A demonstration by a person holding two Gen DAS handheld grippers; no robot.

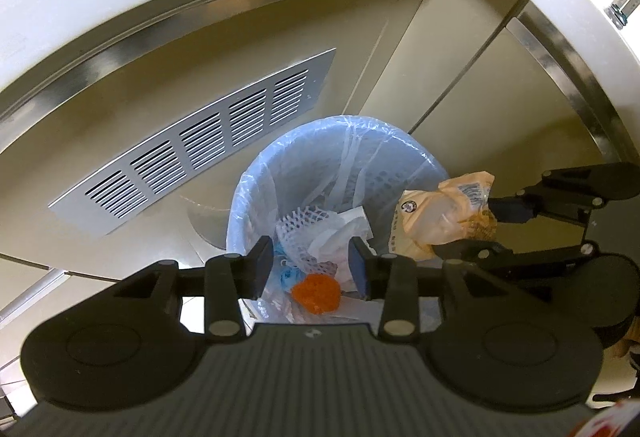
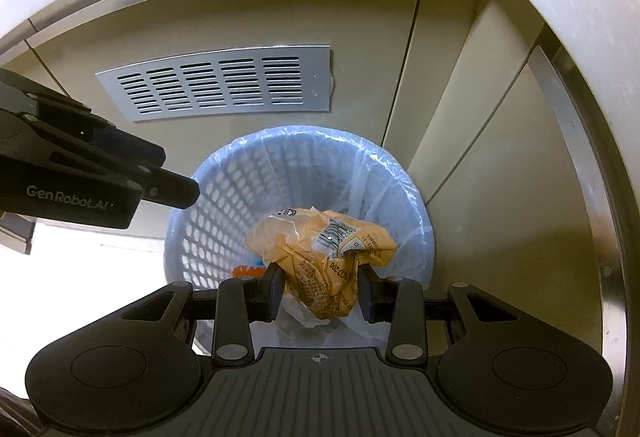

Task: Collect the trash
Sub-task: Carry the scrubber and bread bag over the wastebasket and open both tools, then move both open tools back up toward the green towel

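Wrapper [image 2: 320, 261], crumpled tan plastic, sat pinched between right tool [image 2: 320, 291] pads, held directly over blue bin [image 2: 208, 221] at frame centre; likely positioned there so release would drop it inside. Left tool [image 1: 310, 263] hovered above same bin, jaws partly apart, nothing between them; probably just emptied. Bin, lined with clear bag, stood against cabinet below vent grille [image 2: 216, 87]. Inside: white foam netting [image 1: 298, 233], orange scrap [image 1: 316, 293], tissue. Bench edge curved across top of frame.

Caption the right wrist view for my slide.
Right gripper holds a crumpled orange wrapper above the lined blue bin.
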